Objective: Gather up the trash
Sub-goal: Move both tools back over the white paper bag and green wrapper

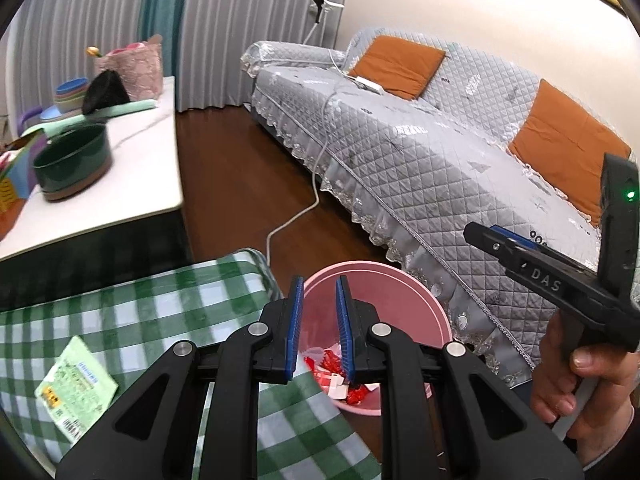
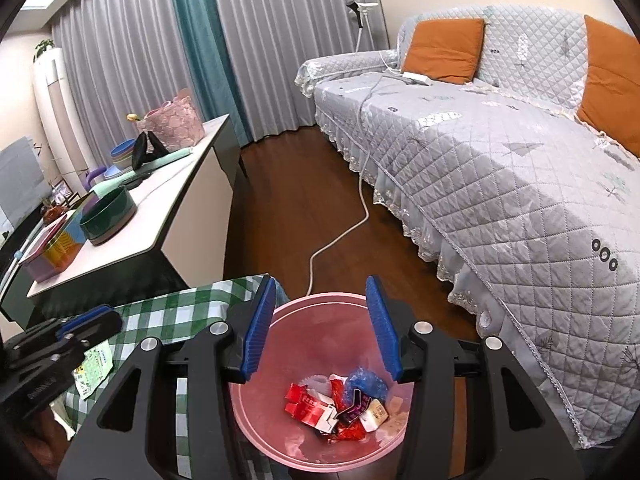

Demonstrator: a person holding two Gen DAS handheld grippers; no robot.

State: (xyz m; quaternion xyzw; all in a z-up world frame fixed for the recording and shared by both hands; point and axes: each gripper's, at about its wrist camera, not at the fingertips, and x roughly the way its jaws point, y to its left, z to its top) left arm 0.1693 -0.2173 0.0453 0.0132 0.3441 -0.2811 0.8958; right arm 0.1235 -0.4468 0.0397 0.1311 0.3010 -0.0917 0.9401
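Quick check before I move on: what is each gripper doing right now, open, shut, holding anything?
Left gripper: open, narrow gap, nothing between its pads, above the pink bin.
Right gripper: open wide, empty, over the same bin.

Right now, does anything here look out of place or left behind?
Yes. A green packet lies on the checked cloth, outside the pink bin that holds the other wrappers. A white cable trails across the floor.

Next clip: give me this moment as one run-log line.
left tongs: open, empty | right tongs: open, empty, over bin | bin: wrappers inside | packet: on checked cloth, uncollected
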